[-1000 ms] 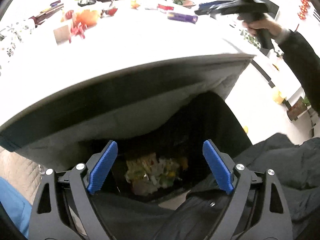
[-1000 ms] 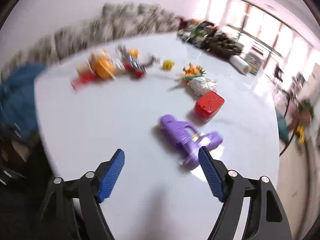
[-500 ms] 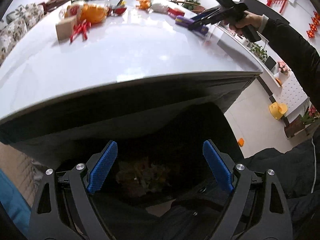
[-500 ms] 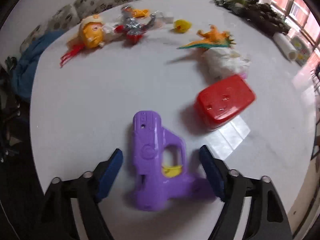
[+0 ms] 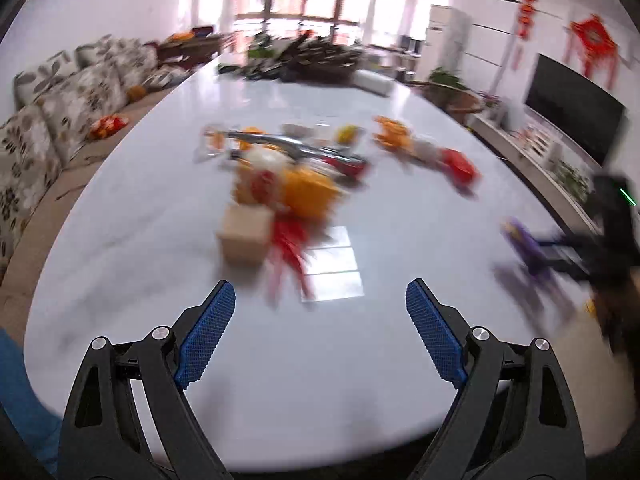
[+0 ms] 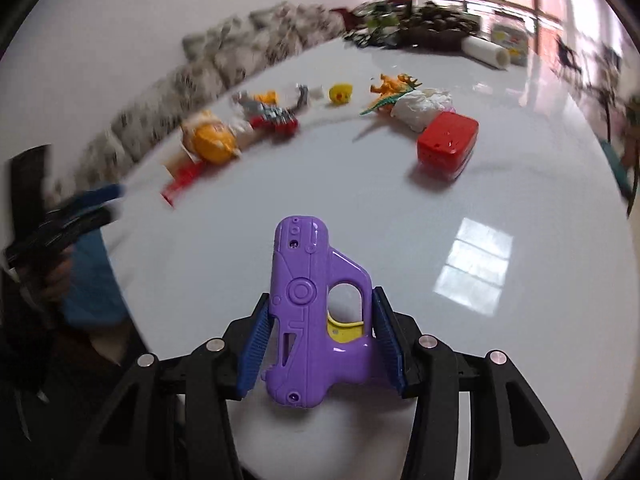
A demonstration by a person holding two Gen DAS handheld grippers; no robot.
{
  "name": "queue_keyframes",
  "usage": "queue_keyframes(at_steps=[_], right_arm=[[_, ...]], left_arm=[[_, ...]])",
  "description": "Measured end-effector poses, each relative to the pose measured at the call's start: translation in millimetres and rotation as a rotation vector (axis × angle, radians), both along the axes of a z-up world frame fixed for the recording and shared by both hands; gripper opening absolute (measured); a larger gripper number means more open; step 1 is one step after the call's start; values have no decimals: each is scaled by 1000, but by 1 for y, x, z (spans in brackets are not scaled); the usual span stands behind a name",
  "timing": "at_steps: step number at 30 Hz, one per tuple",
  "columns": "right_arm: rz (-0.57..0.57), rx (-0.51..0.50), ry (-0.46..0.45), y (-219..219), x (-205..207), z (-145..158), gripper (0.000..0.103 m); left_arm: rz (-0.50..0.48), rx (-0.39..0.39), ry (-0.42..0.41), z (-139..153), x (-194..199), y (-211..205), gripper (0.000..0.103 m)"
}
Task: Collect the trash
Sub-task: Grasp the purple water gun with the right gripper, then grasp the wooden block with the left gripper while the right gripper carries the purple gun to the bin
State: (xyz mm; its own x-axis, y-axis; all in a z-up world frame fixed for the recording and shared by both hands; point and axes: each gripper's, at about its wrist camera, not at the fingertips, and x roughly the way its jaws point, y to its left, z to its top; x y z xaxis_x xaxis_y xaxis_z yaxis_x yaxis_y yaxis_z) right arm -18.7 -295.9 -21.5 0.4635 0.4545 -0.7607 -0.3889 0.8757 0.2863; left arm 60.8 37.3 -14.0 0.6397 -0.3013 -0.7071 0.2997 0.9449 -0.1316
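Note:
My right gripper (image 6: pixel 320 336) is shut on a purple toy gun (image 6: pixel 312 304), holding it by the grip just above the white table (image 6: pixel 400 220). The gun also shows blurred in the left wrist view (image 5: pixel 528 246), with the right gripper (image 5: pixel 568 252) at the right edge. My left gripper (image 5: pixel 320 332) is open and empty over the near end of the table (image 5: pixel 160 240). Ahead of it lie a tan box (image 5: pixel 244 238), an orange toy (image 5: pixel 308 194) and red strands (image 5: pixel 288 248). Crumpled white paper (image 6: pixel 420 106) lies beside a red box (image 6: pixel 448 144).
An orange round toy (image 6: pixel 210 142), a red-grey toy (image 6: pixel 276 118), a yellow duck (image 6: pixel 341 94) and an orange-green dinosaur (image 6: pixel 392 90) lie across the table's middle. A paper roll (image 6: pixel 486 52) and dark clutter (image 6: pixel 416 24) stand at the far end. A floral sofa (image 5: pixel 60 112) runs along the left.
My right gripper has closed on the purple toy gun and raised it slightly. My left gripper has swung up from the black trash bag under the table edge to face the tabletop.

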Motion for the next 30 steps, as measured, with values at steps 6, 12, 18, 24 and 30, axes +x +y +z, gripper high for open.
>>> queue_keyframes(at_steps=[6,12,18,24,30], right_arm=[[-23,95,-30,8,-16,1,49],[-36,83,-51,16,-15,-2,49],[-79,106,-61,17,-18,-1,49],[-60,164,-101,27,-32,18,49],[43,229,-131,53,-68,46,49]], left_arm=[[41,70,51,-20,52,14,85],[68,26,67,-33,72,26,83],[107,-34,45,-29,60,31,36],[88,-2,-104,13,-6,25,36],[-32,-62,-190,56,-102,15,36]])
